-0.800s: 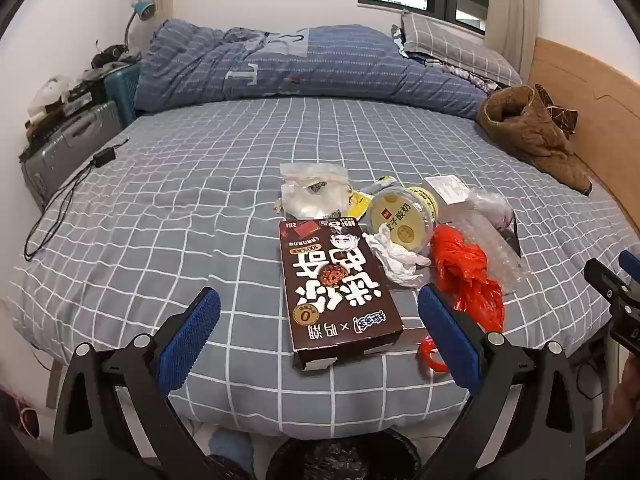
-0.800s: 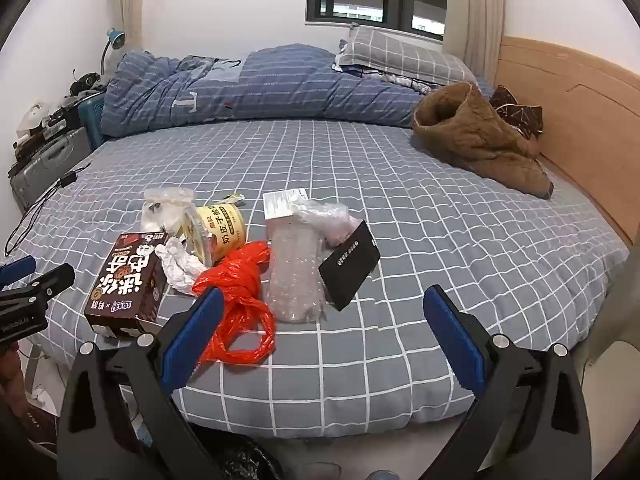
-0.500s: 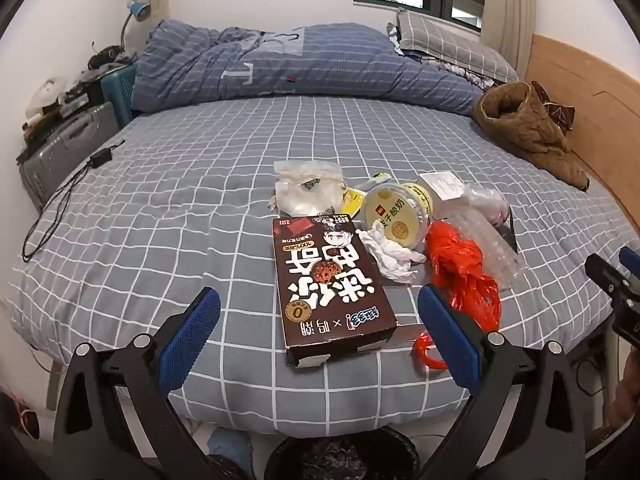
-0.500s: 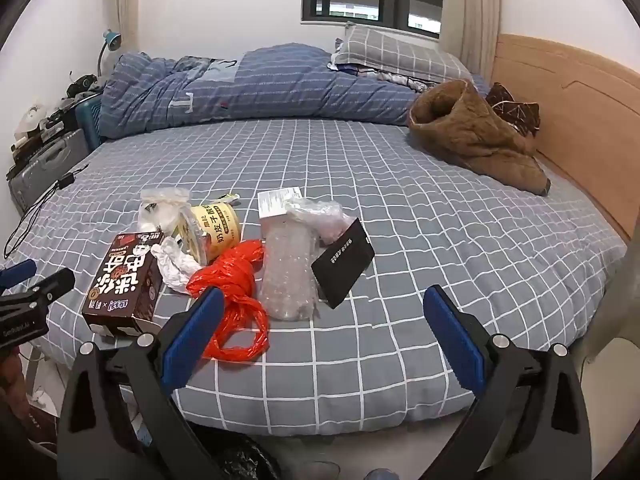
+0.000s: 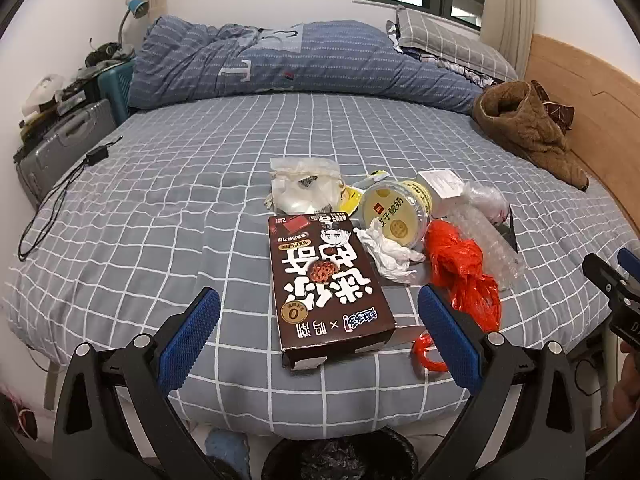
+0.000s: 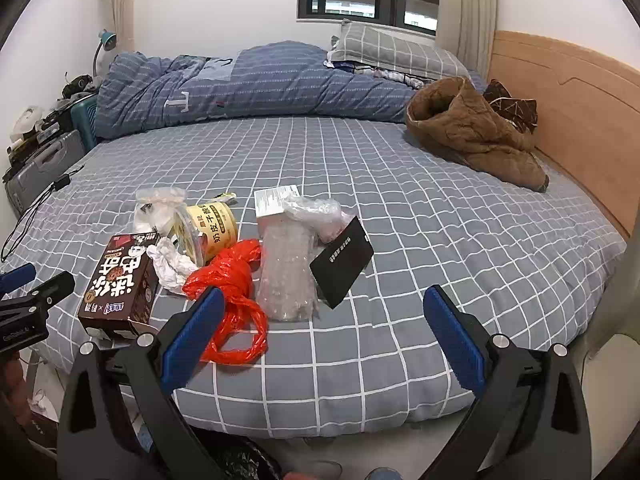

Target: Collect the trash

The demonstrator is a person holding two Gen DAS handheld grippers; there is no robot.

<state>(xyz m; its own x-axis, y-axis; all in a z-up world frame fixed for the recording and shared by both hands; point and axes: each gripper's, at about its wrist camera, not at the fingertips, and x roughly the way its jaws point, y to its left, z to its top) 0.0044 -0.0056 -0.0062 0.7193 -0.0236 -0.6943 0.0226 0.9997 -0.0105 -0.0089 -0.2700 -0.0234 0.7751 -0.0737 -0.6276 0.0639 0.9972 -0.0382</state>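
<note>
Above the grey checked bed (image 5: 160, 200), we are holding both grippers' fingers (image 5: 188, 336) fully spread and empty, lining up on the brown printed cardboard box (image 5: 324, 280).

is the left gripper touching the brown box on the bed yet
Apart. In the left wrist view the left gripper is open, and bedsheet shows between each blue pad and the brown box.

Grey white-checked bedsheet (image 5: 180, 208), brown box (image 5: 320, 280) (white lettering), red bag (image 5: 464, 272).

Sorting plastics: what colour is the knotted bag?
Red-orange bag, clearest in the right wrist view.
</note>
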